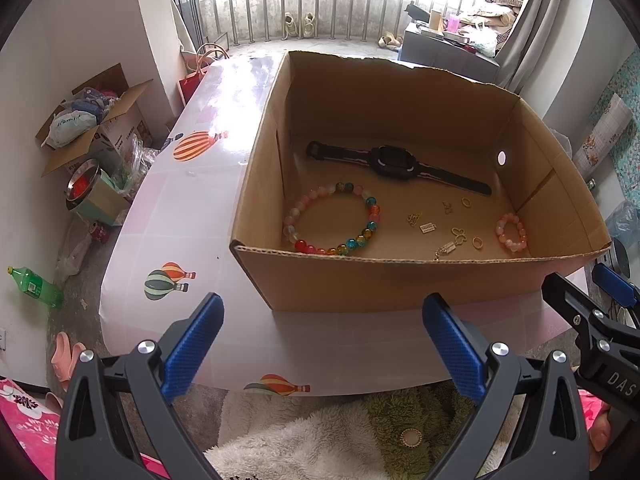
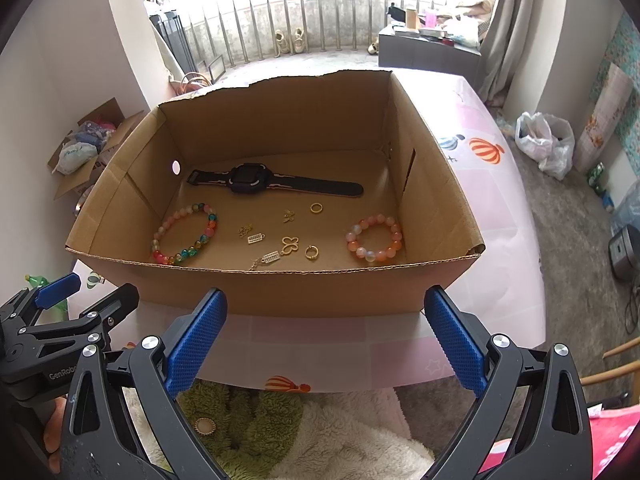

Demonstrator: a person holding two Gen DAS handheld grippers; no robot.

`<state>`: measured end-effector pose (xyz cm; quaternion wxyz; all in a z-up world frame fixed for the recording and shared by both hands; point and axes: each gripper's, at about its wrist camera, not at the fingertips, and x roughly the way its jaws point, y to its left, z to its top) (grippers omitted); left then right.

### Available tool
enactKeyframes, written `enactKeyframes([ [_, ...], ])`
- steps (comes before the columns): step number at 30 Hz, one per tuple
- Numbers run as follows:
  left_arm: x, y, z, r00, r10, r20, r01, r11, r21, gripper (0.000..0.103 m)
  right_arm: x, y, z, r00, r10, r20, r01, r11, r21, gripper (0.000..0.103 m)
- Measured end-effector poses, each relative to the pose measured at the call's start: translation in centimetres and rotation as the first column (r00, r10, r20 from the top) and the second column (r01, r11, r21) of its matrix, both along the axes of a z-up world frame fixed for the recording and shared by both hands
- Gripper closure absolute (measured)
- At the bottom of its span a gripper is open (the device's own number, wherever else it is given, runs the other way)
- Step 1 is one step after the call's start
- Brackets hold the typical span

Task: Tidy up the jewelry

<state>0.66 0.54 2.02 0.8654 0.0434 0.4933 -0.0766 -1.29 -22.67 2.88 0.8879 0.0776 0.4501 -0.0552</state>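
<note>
Blue, knurled fingers [image 1: 196, 344] of the left gripper [image 1: 324, 344] stand wide and empty above the table [image 1: 180, 200] edge; the right gripper [image 2: 326, 340] matches, fingers spread; its neighbour's body reads "GenRobo"; beyond, an open corrugated cardboard box [image 2: 320, 288] holds a black watch [image 2: 276, 180] lying crosswise, strap ends left and right, a multicoloured bead bracelet [image 2: 184, 236], a pink bead bracelet [image 2: 374, 238] and small gold rings [image 2: 316, 208].

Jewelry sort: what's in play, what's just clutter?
In play: cardboard box, watch, multicolour bead bracelet, pink bead bracelet, gold rings, small gold charms.

Clutter: green bottle, metal bowl, plastic bag, shoes.
</note>
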Motion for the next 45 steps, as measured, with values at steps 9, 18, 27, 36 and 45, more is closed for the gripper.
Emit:
enactKeyframes([
  [9, -0.11, 0.06, -0.37, 1.0, 0.005, 0.0, -0.005, 1.0, -0.003, 0.006, 0.03, 0.09, 0.03, 1.0, 0.013, 0.003, -0.013, 1.0, 0.006, 0.008],
  [18, -0.14, 0.12, -0.4, 1.0, 0.004, -0.003, -0.004, 1.0, -0.004, 0.006, 0.13, 0.03, -0.03, 1.0, 0.019, 0.003, -0.019, 1.0, 0.016, 0.008],
  [27, -0.12, 0.12, -0.39, 1.0, 0.003, -0.003, -0.003, 1.0, -0.003, 0.006, 0.14, -0.29, -0.02, 1.0, 0.015, 0.007, -0.015, 1.0, 0.02, 0.008],
  [36, -0.1, 0.04, -0.4, 1.0, 0.004, -0.004, -0.004, 1.0, -0.003, 0.006, 0.1, -0.23, -0.04, 1.0, 0.015, 0.006, -0.015, 1.0, 0.022, 0.008],
  [45, -0.11, 0.03, -0.41, 1.0, 0.004, -0.006, -0.004, 1.0, -0.005, 0.006, 0.16, -0.29, 0.05, 1.0, 0.021, 0.007, -0.021, 1.0, 0.023, 0.008],
])
